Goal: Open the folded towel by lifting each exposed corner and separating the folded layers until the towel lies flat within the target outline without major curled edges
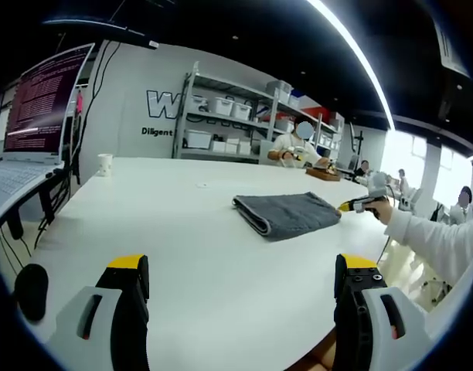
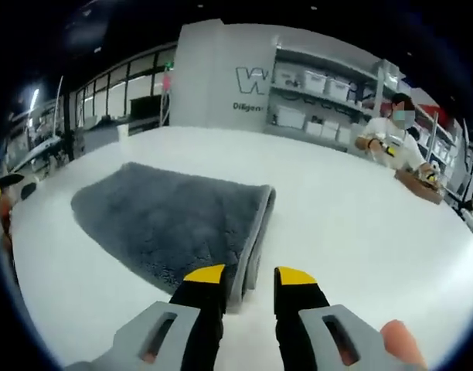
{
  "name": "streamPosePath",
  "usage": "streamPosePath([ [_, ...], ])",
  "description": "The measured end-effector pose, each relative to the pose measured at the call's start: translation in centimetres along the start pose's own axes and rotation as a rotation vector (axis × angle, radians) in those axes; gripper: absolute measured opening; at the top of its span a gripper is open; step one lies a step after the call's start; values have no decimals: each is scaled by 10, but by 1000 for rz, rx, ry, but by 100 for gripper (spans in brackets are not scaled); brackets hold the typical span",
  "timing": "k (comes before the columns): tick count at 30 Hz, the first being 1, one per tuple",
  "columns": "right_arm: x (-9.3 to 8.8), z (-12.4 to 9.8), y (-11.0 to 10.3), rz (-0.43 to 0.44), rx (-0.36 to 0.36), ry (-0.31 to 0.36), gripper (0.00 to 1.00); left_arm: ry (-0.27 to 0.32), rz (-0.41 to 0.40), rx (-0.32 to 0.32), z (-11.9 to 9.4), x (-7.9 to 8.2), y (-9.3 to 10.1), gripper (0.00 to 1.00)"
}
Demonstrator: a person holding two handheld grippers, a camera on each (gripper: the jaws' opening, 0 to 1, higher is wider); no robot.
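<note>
Lying folded near the middle of the wide white tabletop (image 1: 182, 232), the thick grey terry towel (image 1: 287, 213) sits right of centre in the left gripper view, its rolled fold edge turned toward the lower left. In the right gripper view the same towel (image 2: 171, 220) spreads over the left and centre of the frame, with the doubled fold running down its right side to the bottom centre.

The right gripper (image 2: 248, 276), grey with black jaws tipped in yellow, stands at the bottom centre of its own view, jaws narrowly parted on either side of the towel's near corner at the fold; whether they pinch it cannot be told. In the left gripper view this gripper (image 1: 351, 205) meets the towel's right edge, held by a hand in a white sleeve (image 1: 433, 239).

The left gripper (image 1: 240, 267) hangs wide open over bare table, well apart from the towel.

A laptop screen (image 1: 47, 100) stands at upper left, a paper cup (image 1: 104, 164) beside it.
</note>
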State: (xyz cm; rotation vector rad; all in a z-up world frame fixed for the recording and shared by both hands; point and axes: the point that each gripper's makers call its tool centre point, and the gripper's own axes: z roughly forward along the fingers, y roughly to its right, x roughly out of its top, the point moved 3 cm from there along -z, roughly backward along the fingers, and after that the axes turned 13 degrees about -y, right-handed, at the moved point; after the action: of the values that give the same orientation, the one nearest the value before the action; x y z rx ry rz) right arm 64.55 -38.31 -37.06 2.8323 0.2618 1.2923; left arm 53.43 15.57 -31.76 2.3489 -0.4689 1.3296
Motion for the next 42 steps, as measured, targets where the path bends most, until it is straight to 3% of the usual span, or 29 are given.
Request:
streamPosePath([
  [5,3,-25,0,24,4,74,35,-9,3,0,3,-1,2,99],
  [7,4,-35,-6,20,13,97,45,-12,8,1,4,0,4,99],
  [12,4,-52,-35,-16,68,91,66,-33,21,0,11,-1,10,99],
  [17,4,-70,-65,-62,81,96,78,-45,46,-28,16,0,23,99],
  [26,-7,-84,-105,-64,121,119,91,-67,60,-22,20,-2,30,99],
  [31,-18,-84,-106,-5,78,80,98,-66,56,-18,22,0,32,99],
  [42,-30,-89,-107,36,99,81,99,-76,44,25,25,0,28,99],
])
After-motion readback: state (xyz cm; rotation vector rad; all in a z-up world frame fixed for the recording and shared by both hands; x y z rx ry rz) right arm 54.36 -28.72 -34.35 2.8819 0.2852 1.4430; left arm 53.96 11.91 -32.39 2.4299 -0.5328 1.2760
